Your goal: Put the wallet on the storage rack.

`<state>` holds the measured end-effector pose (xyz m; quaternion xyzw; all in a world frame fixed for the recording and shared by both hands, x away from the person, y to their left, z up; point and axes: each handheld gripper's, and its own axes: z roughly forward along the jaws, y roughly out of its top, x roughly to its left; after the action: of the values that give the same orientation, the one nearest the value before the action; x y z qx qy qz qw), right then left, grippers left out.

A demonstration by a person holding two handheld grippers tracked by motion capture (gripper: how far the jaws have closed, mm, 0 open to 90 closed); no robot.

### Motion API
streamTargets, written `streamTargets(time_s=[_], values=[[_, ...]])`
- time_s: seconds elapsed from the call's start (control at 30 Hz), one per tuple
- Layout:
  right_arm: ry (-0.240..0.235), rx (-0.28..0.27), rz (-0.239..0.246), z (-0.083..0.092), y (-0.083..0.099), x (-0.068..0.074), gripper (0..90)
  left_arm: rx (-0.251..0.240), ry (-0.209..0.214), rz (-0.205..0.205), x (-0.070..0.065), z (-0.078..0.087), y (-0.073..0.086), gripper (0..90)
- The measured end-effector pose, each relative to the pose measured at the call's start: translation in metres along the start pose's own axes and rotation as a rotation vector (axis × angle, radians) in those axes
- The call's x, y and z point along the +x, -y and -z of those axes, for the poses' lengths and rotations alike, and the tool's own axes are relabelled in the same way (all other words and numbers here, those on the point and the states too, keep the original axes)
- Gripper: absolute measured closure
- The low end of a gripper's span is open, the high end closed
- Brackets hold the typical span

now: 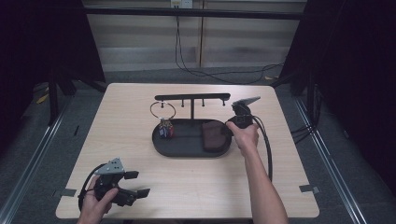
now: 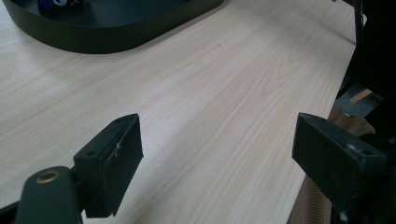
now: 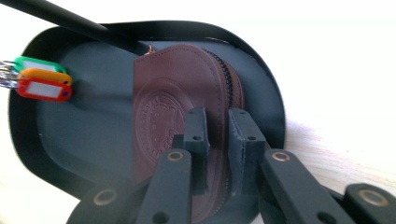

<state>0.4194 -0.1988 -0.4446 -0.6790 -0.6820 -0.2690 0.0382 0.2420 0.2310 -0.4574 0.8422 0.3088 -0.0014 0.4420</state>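
Brown leather pouch (image 3: 187,107) flat in the right end of the tray (image 1: 161,142), zip edge toward the tray's right rim, long axis running straight away from the right gripper (image 3: 216,135). Right jaws poised just over the pouch's near half, pointing down along that axis, nearly closed with a slim gap and nothing pinched between them; contact with the leather not clear. Coloured key tags (image 3: 39,79) at the tray's far end, well apart from the pouch. Rack post rising at the tray's back edge. Left gripper (image 1: 132,183) low on the worktop (image 1: 201,186), well apart from the tray's near-left side, jaws wide open and empty. Right hand (image 1: 243,135) far nearer the pouch; likely next, a wider opening to straddle the zip edge.
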Motion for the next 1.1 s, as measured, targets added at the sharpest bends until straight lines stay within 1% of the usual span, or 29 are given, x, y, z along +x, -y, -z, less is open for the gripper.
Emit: streamTargets(time_s=[0.07,0.1,0.13,0.17,0.2,0.27,0.33,0.43,0.47,0.5,0.57,0.6,0.63,0.7,0.73,0.77,0.83,0.9,0.93,1.03,1.1], values=[[0.011,-0.003,0.005,-0.001,0.001,0.000,76.5,0.001,0.000,-0.001,0.000,0.000,0.000,16.1],[0.025,-0.004,0.014,-0.001,0.001,0.000,75.9,0.000,0.000,0.000,0.000,0.000,0.000,16.1],[0.035,-0.004,0.019,-0.001,0.001,0.001,74.1,0.001,0.001,0.001,0.000,0.000,0.000,16.1],[0.045,-0.011,0.028,-0.001,0.001,0.001,70.5,-0.001,0.000,0.000,0.000,0.000,0.000,16.1],[0.053,-0.018,0.030,-0.001,0.001,0.002,70.4,-0.002,0.000,0.001,0.000,0.000,0.000,16.1],[0.054,-0.016,0.047,0.000,0.000,0.005,67.4,-0.002,0.000,0.001,0.000,0.000,0.000,16.1],[0.057,-0.028,0.060,0.002,0.001,0.006,66.1,-0.001,0.001,0.002,0.000,0.000,0.000,16.1],[0.060,-0.037,0.081,0.006,0.002,0.009,60.3,0.000,0.003,0.004,0.000,0.000,0.000,16.1],[0.058,-0.039,0.085,0.008,0.003,0.010,58.2,0.002,0.002,-0.003,0.000,0.000,0.000,16.1],[0.055,-0.044,0.101,0.010,0.004,0.011,55.8,0.002,0.001,-0.002,0.000,0.000,0.000,16.1],[0.048,-0.051,0.114,0.015,0.006,0.013,50.4,-0.003,0.000,-0.005,-0.001,0.001,0.001,16.1],[0.040,-0.063,0.121,0.017,0.007,0.013,48.9,-0.003,0.002,-0.006,-0.001,0.001,0.001,16.1],[0.031,-0.072,0.124,0.020,0.008,0.014,47.3,-0.006,0.002,-0.002,-0.001,0.001,0.001,16.1],[0.027,-0.081,0.136,0.026,0.010,0.015,42.7,-0.008,0.004,0.001,-0.001,0.002,0.000,16.1],[0.030,-0.081,0.140,0.028,0.011,0.016,41.1,-0.006,0.002,-0.001,0.000,0.002,0.000,16.1],[0.022,-0.085,0.148,0.030,0.013,0.016,40.4,-0.006,0.001,0.000,0.000,0.001,0.000,16.1],[0.023,-0.109,0.159,0.036,0.015,0.018,36.1,-0.007,0.001,0.003,0.000,0.001,0.000,16.1],[0.010,-0.120,0.167,0.040,0.017,0.019,34.8,-0.005,-0.002,0.003,0.000,0.001,0.000,16.1],[0.007,-0.123,0.171,0.042,0.019,0.020,32.2,-0.006,-0.001,0.004,0.000,0.001,0.000,16.1],[-0.008,-0.133,0.194,0.044,0.025,0.022,30.8,-0.008,0.000,0.007,0.000,0.002,0.001,16.1],[-0.015,-0.136,0.209,0.043,0.031,0.020,26.4,-0.008,-0.008,0.010,0.002,0.001,0.001,16.1]])
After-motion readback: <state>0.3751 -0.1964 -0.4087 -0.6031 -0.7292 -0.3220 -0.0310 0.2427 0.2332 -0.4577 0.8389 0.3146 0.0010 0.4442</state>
